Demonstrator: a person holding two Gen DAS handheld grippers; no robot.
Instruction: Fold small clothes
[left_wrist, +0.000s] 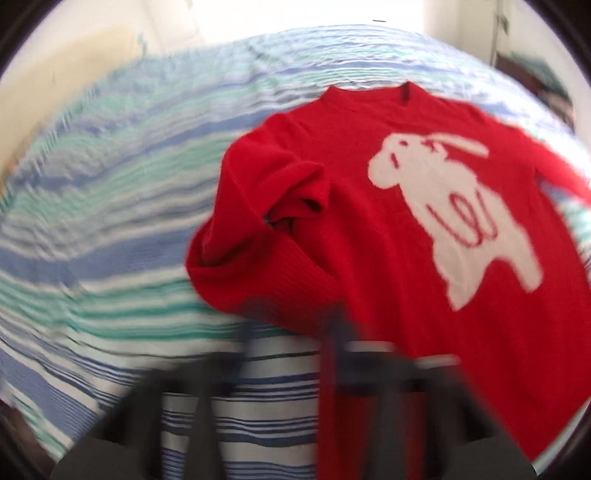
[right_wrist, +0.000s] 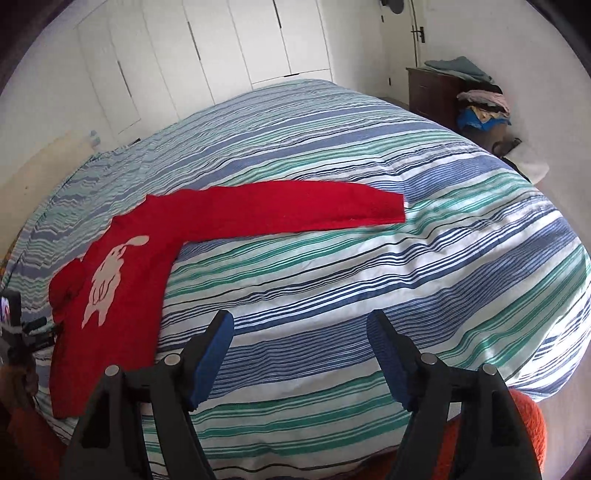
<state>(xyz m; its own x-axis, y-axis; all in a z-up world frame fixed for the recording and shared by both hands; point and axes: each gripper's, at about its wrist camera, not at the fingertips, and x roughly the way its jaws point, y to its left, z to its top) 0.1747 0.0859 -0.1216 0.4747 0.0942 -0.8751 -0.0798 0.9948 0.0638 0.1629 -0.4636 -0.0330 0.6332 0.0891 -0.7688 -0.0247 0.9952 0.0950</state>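
I see the red sweater lying flat at the bed's near left corner, one sleeve stretched toward the middle — the other bunched. Right gripper hangs released over bare cover. Left gripper is motion-smeared — I cannot tell its state; the hem overlaps one finger.

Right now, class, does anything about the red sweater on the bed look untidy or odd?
Yes. The red sweater lies lopsided: its right sleeve stretches out flat, while its left sleeve is bunched in a crumpled heap at the shoulder.
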